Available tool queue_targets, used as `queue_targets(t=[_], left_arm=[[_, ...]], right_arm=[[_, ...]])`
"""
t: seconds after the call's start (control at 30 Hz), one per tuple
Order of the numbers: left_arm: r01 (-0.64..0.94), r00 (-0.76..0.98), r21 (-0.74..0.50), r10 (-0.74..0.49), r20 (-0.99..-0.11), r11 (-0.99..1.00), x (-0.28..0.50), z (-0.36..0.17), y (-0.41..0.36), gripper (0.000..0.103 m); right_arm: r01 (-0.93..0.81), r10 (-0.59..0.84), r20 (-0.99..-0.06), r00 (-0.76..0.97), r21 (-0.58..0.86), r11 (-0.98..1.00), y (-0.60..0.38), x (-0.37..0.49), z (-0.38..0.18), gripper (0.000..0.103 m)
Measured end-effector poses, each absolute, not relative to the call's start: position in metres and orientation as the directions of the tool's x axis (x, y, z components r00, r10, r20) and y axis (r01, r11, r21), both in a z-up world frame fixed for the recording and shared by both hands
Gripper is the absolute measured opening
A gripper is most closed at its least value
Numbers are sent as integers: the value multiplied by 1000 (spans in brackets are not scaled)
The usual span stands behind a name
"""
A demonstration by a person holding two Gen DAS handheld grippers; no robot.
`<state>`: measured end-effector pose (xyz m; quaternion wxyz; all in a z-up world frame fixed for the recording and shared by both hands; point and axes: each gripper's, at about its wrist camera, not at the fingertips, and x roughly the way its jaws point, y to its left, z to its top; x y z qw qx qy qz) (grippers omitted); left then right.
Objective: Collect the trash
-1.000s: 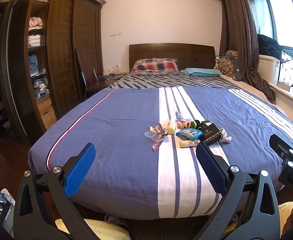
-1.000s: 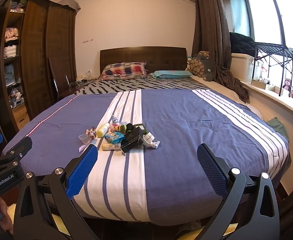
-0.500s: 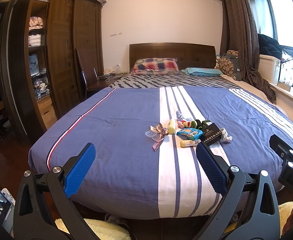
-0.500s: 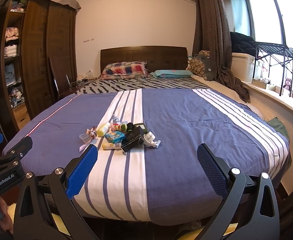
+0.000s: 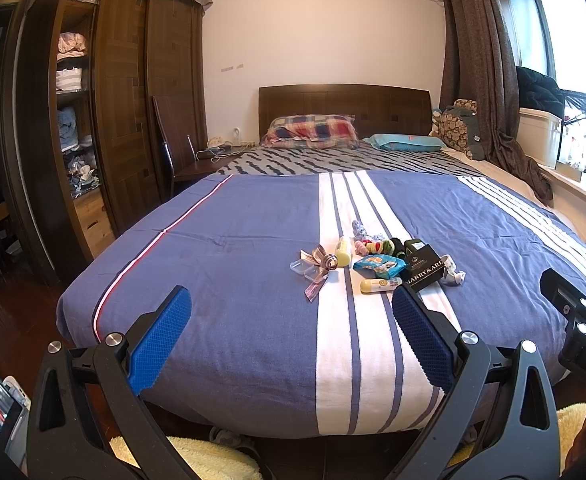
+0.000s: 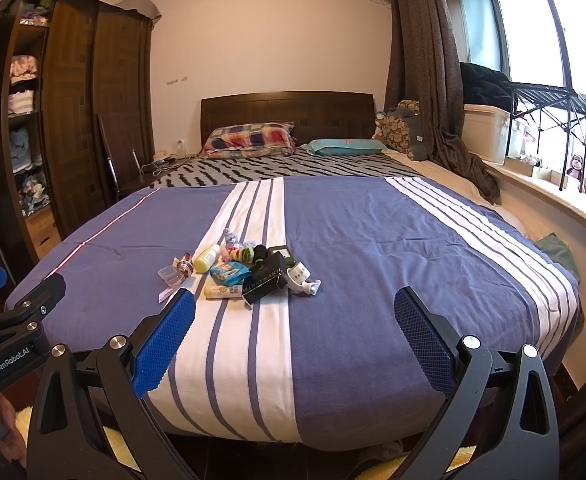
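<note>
A small pile of trash lies on the blue and white striped bedspread (image 5: 233,300) near the bed's foot. It holds a black box (image 5: 425,270) (image 6: 264,282), a blue wrapper (image 5: 379,265) (image 6: 229,272), two yellow bottles (image 5: 343,251) (image 5: 379,284), a ribbon (image 5: 319,270), a clear case (image 5: 303,269) and a white crumpled piece (image 6: 301,278). My left gripper (image 5: 291,334) is open, held before the bed's foot, well short of the pile. My right gripper (image 6: 295,334) is open too, to the right of the pile and short of it.
A dark wardrobe (image 5: 105,120) with open shelves stands left of the bed, a chair (image 5: 173,148) beside it. Pillows (image 5: 313,132) lie by the headboard. A window ledge (image 6: 553,184) with boxes and toys runs along the right. A yellow fluffy rug (image 5: 213,460) lies below.
Both views have crept very slightly; the pile sits a touch lower in the right wrist view. Both grippers stay open.
</note>
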<state>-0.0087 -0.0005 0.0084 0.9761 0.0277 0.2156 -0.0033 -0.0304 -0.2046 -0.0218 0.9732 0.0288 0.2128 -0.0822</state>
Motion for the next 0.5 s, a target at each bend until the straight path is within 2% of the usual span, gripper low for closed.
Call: queue_targets(t=[0.23,0.5], left_arm=[[8,896,57,18,-443,998,2,-1,-2,95],[8,855,71,30,-518,997,33,-30,-4,95]], right_arm=[[171,-141,-447,883,28,985,-212,-22,-32,100],[166,-126,-515,848,32,986,-222,4,-58,100]])
